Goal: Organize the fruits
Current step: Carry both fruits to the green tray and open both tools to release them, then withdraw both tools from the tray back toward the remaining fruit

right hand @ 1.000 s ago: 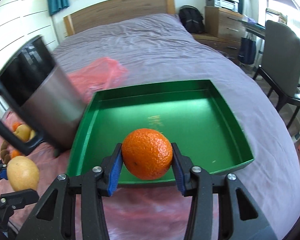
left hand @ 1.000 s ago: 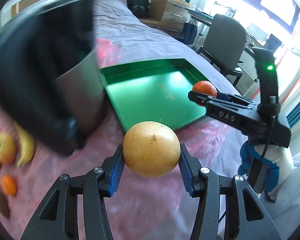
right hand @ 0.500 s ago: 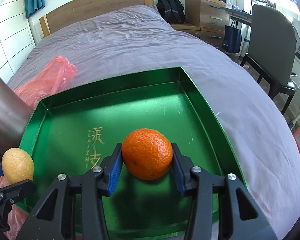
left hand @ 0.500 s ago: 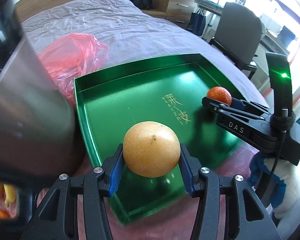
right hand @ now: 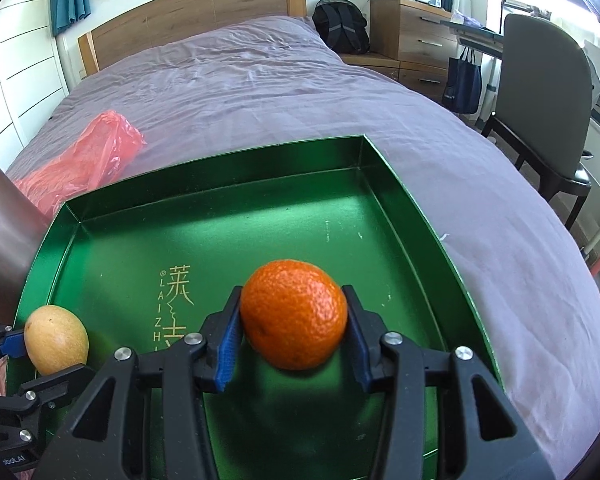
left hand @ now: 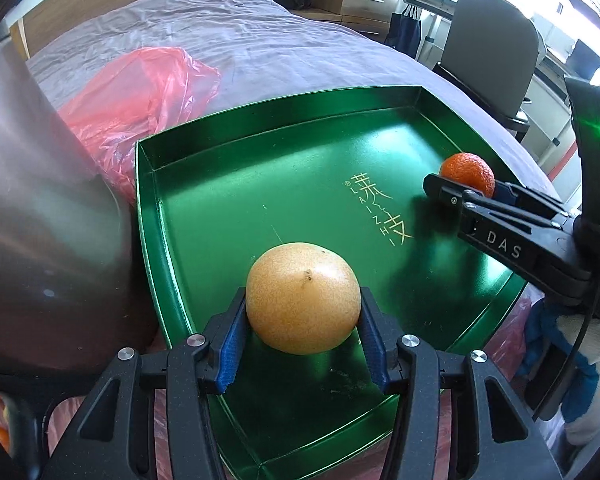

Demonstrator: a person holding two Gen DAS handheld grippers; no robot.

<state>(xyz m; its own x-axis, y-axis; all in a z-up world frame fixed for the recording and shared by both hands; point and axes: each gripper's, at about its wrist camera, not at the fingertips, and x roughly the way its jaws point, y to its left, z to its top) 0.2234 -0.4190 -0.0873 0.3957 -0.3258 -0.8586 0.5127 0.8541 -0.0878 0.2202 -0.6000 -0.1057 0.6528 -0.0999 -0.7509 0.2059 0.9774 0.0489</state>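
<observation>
The left gripper (left hand: 303,330) clamped a yellow pear (left hand: 302,298) over the green tray (left hand: 236,200); the right gripper (right hand: 294,330) was opening around an orange (right hand: 294,314).

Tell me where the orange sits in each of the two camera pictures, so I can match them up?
Left wrist view: the orange is small, at the right edge, between the fingers of the right gripper reaching in from the right.
Right wrist view: it fills the lower centre, between that gripper's own blue pads, whose jaws are opening.
Shared landmark: the gold lettering on the green tray's floor.
</observation>
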